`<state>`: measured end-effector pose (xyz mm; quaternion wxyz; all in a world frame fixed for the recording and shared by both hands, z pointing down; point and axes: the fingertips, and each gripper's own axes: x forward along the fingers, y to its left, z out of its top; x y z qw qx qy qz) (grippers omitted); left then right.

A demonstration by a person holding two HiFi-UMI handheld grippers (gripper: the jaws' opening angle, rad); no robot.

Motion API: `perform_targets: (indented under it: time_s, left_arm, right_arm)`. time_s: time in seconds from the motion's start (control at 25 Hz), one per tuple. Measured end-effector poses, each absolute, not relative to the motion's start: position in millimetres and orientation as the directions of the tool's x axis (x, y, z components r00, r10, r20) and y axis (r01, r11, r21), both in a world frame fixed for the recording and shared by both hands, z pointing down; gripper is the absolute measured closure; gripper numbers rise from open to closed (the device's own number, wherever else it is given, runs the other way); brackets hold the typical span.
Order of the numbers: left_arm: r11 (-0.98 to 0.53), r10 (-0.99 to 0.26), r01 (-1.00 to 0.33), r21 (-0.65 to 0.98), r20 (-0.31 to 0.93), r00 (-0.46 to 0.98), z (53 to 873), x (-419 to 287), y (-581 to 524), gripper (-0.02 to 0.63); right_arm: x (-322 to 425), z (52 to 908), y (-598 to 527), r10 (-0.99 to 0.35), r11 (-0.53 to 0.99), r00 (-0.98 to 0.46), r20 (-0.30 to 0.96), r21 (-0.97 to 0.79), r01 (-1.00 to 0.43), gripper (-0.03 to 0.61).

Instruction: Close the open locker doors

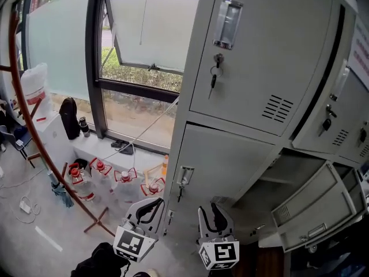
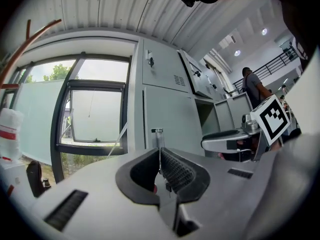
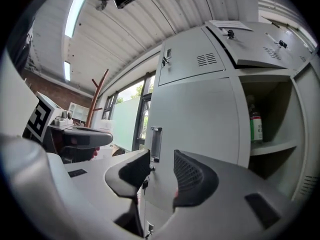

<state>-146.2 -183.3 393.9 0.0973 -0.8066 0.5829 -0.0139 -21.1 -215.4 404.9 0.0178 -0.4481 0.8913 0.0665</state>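
Observation:
A bank of grey lockers fills the right of the head view. One door at the lower right hangs open beside its bare compartment. The door before me is closed, its handle at its left edge. My left gripper is shut and empty, short of that door. My right gripper stands open with nothing between its pads, facing the closed door and handle. In the right gripper view an open compartment holds a bottle, and an open door juts out above it.
A window with a low sill is left of the lockers. Several large water bottles stand on the floor below it. A red-brown coat stand rises at the left. A person stands far off in the left gripper view.

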Motion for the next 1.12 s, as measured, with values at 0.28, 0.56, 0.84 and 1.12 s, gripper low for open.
perform_targets:
  time_s: [0.28,0.56,0.84,1.12]
  left_arm:
    - [-0.358,-0.924,-0.915,-0.184,-0.07,0.375,409,-112,-177,0.584]
    - [-0.392,-0.914,-0.902,-0.178,-0.037,0.405,425,-92,-169,0.584]
    - [-0.41,-0.906,-0.895,-0.175,-0.031,0.422,431,-82,-166,0.584]
    - [-0.411,-0.904,-0.894,-0.18,-0.051,0.425,428,-77,-167,0.584]
  right_arm:
    - [30,427,-192,-0.85,0.516,-0.523,-0.066,0.097,-0.851,0.481]
    - [54,436,-175,-0.879,0.461,-0.464,-0.11,0.056,-0.886,0.543]
    - [63,445,-171,-0.889,0.445,-0.446,-0.102,0.034,-0.895,0.563]
    - [72,436,-170,-0.892,0.435,-0.433,-0.13,0.019,-0.9,0.563]
